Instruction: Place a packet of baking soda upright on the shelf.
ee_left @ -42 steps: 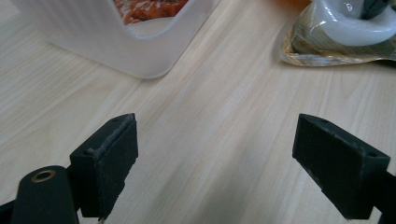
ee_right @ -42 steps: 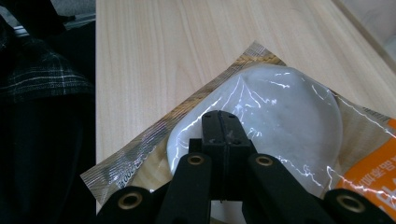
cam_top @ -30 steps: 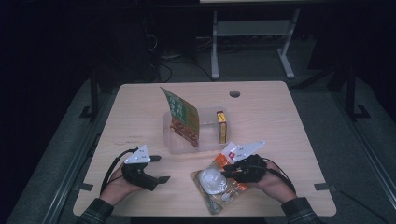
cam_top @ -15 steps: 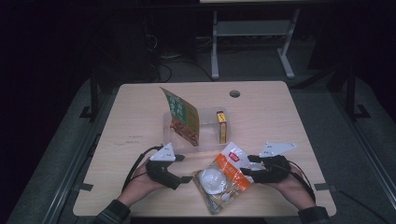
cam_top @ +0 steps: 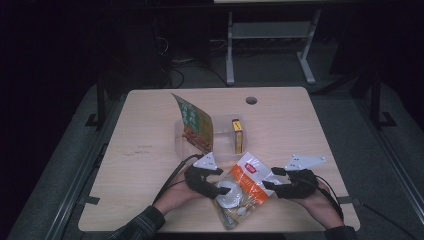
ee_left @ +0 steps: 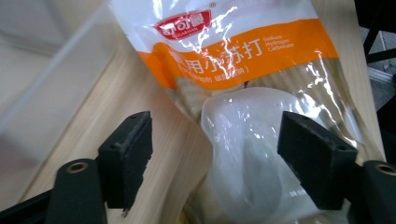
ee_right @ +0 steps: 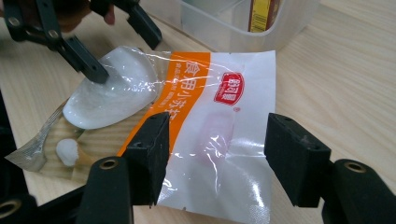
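Note:
A bag of white powder [cam_top: 245, 187] with an orange band lies flat near the table's front edge. My left gripper [cam_top: 226, 182] reaches in from the bag's left. In the left gripper view its jaws [ee_left: 215, 135] straddle the bag's white lump [ee_left: 247, 140]. They have just been closing, but the left pad [ee_left: 126, 154] still stands clear over bare wood. My right gripper [cam_top: 267, 179] sits at the bag's right side. Its jaws [ee_right: 217, 130] have just been opening and stand apart over the bag's white top end [ee_right: 219, 93] without pressing it.
A clear plastic container [cam_top: 225, 120] stands mid-table behind the bag. It holds a leaning green and brown packet [cam_top: 195, 122] and a yellow box [cam_top: 237, 135]. A round cable hole [cam_top: 251, 100] is in the far tabletop. Bare wood lies to the left and right.
My left gripper has travelled right across the table to the bag. My right gripper has drawn back to the right off the bag, and its jaws have opened.

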Demonstrator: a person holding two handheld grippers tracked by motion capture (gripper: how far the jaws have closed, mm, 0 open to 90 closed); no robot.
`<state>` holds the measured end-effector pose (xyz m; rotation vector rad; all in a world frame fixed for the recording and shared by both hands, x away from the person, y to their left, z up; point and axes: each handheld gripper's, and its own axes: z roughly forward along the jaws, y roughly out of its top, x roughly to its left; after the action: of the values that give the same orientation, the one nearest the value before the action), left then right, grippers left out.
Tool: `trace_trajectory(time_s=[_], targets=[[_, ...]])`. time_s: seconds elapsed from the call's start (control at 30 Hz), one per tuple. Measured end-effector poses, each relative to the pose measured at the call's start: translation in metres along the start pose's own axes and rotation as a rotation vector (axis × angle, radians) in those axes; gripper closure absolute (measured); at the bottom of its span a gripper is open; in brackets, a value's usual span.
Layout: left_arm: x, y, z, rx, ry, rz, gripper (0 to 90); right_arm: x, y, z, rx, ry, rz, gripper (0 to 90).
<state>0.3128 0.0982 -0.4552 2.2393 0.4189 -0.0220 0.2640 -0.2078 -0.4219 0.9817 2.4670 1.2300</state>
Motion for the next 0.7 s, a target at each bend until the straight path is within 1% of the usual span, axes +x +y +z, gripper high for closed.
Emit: trace_trajectory(time_s=[0.03,0.13,0.17,0.23,0.33,0.37,0.43,0.57,0.7], targets=[[0.000,0.001,0.004,0.000,-0.011,-0.012,28.1,0.000,0.000,0.000,-0.002,0.000,0.000,40.0],[0.003,0.001,0.011,0.019,-0.028,-0.011,33.5,-0.001,0.000,0.000,-0.002,-0.001,0.001,40.0],[0.004,0.001,0.012,0.021,-0.045,-0.022,34.7,-0.001,0.000,0.000,-0.003,0.001,0.003,40.0],[0.005,0.001,0.013,0.017,-0.069,-0.039,39.6,-0.001,0.000,-0.001,-0.004,0.001,0.001,40.0],[0.006,0.000,0.014,0.021,-0.103,-0.046,47.2,-0.001,0.000,-0.001,-0.008,0.000,0.000,40.0],[0.005,0.000,0.014,0.018,-0.118,-0.058,50.1,-0.001,0.000,-0.001,-0.007,0.000,0.001,40.0],[0.006,0.000,0.014,0.021,-0.138,-0.055,57.1,0.000,0.001,-0.001,-0.012,-0.004,-0.001,40.0],[0.004,0.001,0.014,0.021,-0.132,-0.044,71.5,-0.001,0.001,-0.002,-0.024,-0.004,0.004,39.8],[0.001,0.002,0.011,0.009,-0.139,-0.026,86.3,-0.002,0.001,-0.003,-0.030,-0.005,0.010,38.9]])
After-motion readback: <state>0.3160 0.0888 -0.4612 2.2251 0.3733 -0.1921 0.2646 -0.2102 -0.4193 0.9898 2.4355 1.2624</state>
